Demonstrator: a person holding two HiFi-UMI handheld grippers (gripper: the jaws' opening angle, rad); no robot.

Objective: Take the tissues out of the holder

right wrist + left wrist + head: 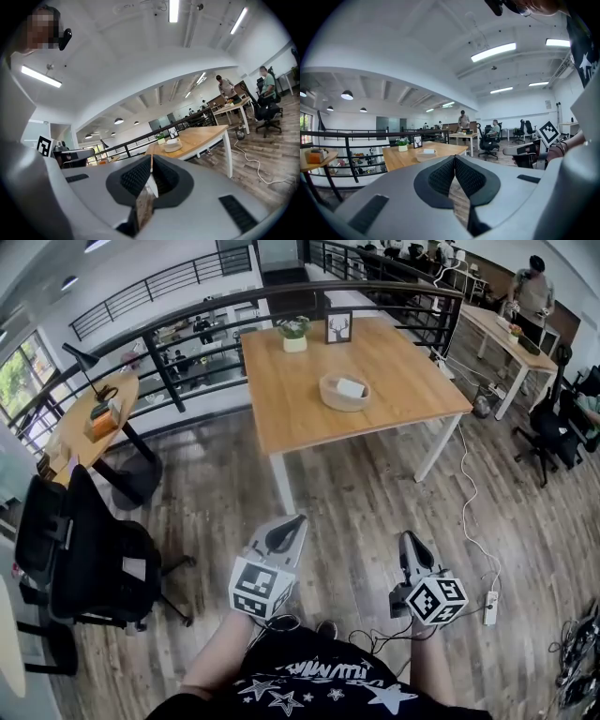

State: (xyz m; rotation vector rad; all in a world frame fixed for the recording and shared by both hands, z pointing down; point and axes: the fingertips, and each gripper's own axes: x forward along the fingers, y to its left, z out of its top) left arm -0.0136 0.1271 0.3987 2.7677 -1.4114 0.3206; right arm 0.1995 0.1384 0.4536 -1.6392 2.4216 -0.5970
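**Head view:** the left gripper [286, 532] and right gripper [411, 549] are held low by the person's waist, pointing forward over the floor. They are well apart from the wooden table [309, 418]. The holder [326, 395] sits mid-table with white tissues [351, 387] inside. The forearms are cut off at the bottom edge.

**Left gripper view:** the jaws are pressed together with nothing between them. The holder [424, 157] is small and far off.

**Right gripper view:** the jaws are likewise clenched and empty. The holder [172, 148] shows on the table – its contents are too small to make out.
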